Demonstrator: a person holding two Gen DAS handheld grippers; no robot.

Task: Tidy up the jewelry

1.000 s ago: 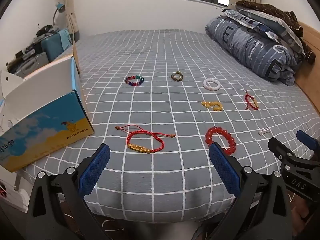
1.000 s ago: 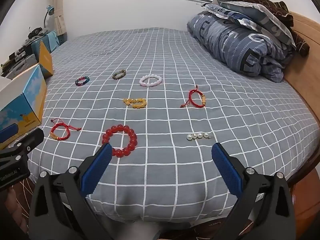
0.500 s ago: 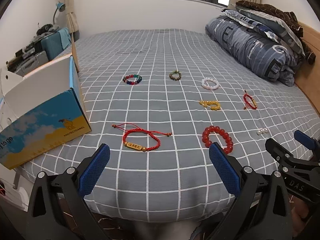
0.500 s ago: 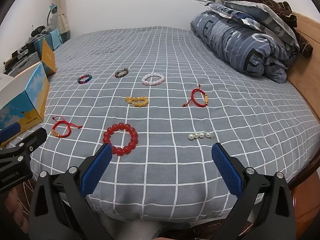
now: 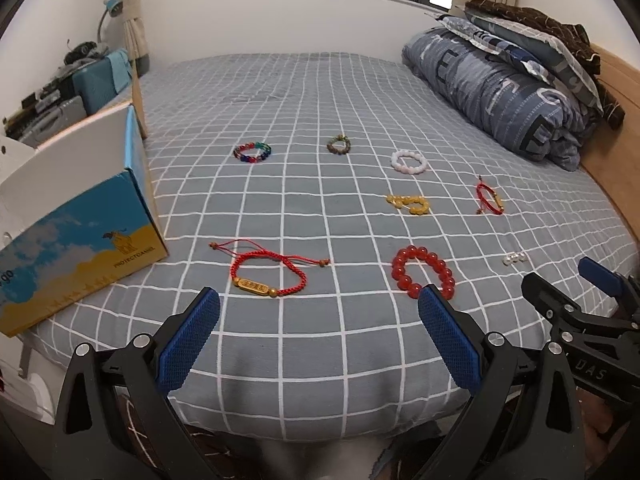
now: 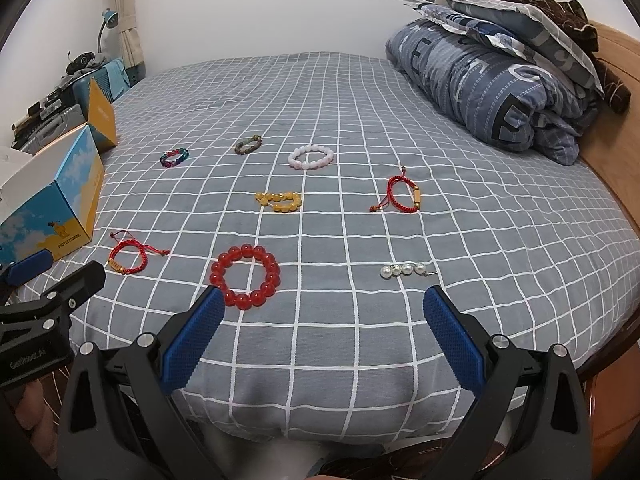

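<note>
Several pieces of jewelry lie spread on the grey checked bed [image 5: 320,92]. Nearest are a red cord bracelet with a gold bar [image 5: 269,276] [image 6: 127,258], a red bead bracelet [image 5: 423,273] [image 6: 245,277] and a short pearl string [image 6: 403,269] [image 5: 516,258]. Further back lie yellow beads [image 6: 279,201], a second red cord bracelet [image 6: 401,196], a white bead bracelet [image 6: 311,157], a brown-green one [image 6: 248,145] and a multicoloured one [image 5: 253,152]. My left gripper [image 5: 320,320] is open above the front edge, holding nothing. My right gripper [image 6: 325,320] is open too, just short of the red beads.
An open blue and yellow cardboard box [image 5: 76,224] [image 6: 52,208] stands at the bed's left edge. A folded blue quilt with pillows [image 6: 500,92] fills the back right beside a wooden headboard [image 6: 616,132]. Suitcases and clutter [image 5: 72,92] stand left of the bed.
Both grippers have drawn back and up slightly from the bed, so the jewelry sits a little higher and further off in each view. Nothing was picked up or shifted.
</note>
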